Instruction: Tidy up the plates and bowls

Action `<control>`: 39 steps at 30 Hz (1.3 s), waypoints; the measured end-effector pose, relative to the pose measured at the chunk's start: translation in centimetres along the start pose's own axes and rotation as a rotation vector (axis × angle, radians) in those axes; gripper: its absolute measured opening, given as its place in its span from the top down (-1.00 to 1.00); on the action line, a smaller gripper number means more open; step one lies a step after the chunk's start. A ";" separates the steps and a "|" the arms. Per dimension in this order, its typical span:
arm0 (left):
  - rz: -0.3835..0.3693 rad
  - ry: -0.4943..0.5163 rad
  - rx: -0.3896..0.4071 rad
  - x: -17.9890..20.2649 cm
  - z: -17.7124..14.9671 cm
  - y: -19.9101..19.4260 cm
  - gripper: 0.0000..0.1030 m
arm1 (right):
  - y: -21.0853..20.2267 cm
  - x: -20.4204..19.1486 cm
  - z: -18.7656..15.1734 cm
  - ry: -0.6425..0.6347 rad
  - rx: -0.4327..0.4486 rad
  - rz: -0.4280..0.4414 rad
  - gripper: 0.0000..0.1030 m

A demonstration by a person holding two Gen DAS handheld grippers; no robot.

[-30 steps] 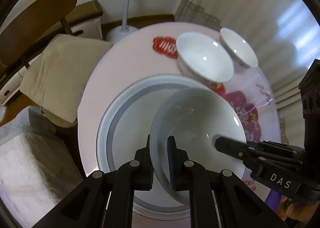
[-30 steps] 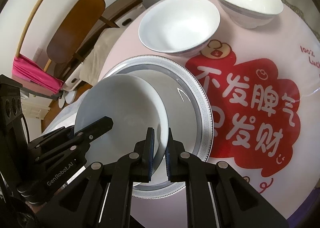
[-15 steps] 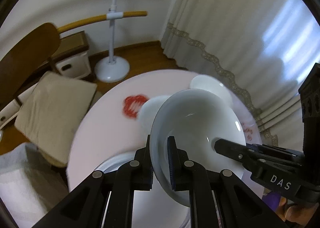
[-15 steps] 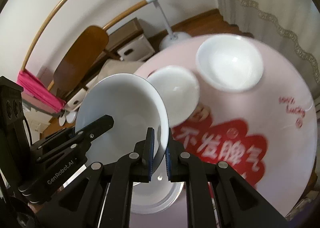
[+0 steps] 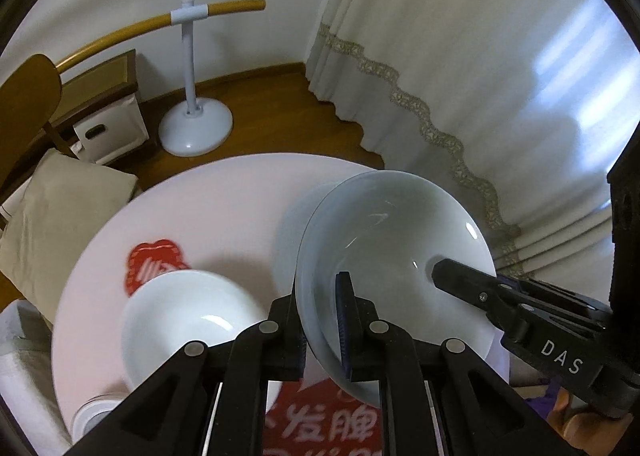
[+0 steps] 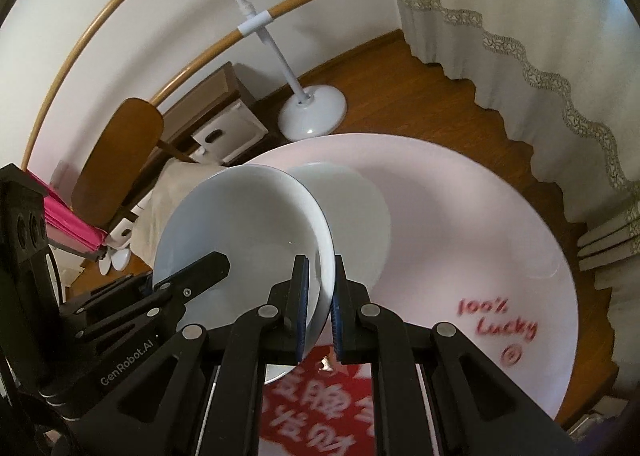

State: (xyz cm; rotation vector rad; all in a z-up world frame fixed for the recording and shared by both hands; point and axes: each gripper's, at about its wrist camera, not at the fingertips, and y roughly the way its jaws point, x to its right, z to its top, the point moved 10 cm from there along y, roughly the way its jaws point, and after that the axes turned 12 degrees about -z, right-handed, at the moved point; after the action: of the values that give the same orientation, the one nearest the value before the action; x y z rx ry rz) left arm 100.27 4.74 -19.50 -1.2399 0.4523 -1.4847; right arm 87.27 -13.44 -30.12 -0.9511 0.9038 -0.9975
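Observation:
Both grippers hold one white bowl (image 5: 396, 252) in the air above the round pink table (image 5: 208, 208). My left gripper (image 5: 320, 320) is shut on the bowl's left rim. My right gripper (image 6: 320, 304) is shut on its right rim; the bowl also shows in the right wrist view (image 6: 244, 240). A second white bowl (image 5: 188, 320) sits on the table below left of the held one. A third white bowl (image 6: 352, 216) sits on the table just behind the held bowl, partly hidden by it.
The table (image 6: 460, 224) carries red printed lettering (image 6: 500, 328). Beyond it stand a white lamp base (image 5: 196, 128), a wooden chair (image 6: 120, 160) with a beige cushion (image 5: 52, 208), a white storage box (image 6: 228, 132) and a long curtain (image 5: 460, 76).
Both grippers have lifted the bowl off the large grey-rimmed plate and carried it up and towards the far bowls. The plate has dropped out of view.

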 end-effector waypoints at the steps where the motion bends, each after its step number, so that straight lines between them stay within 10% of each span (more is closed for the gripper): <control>1: 0.004 -0.006 -0.006 0.2 0.3 0.7 0.83 | 0.5 0.7 0.2 0.001 -0.008 -0.001 0.81; 24: 0.041 -0.066 -0.070 0.9 2.0 6.0 0.80 | 3.7 2.6 0.9 -0.048 -0.038 -0.131 0.76; 39: 0.074 -0.032 -0.061 -0.2 2.6 5.4 0.77 | 6.3 2.0 0.3 0.030 -0.105 -0.012 0.79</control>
State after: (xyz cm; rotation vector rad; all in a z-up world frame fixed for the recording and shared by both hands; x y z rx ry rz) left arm 105.10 3.99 -23.03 -1.2797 0.5200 -1.3949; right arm 89.76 -13.71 -36.22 -1.0330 0.9840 -0.9839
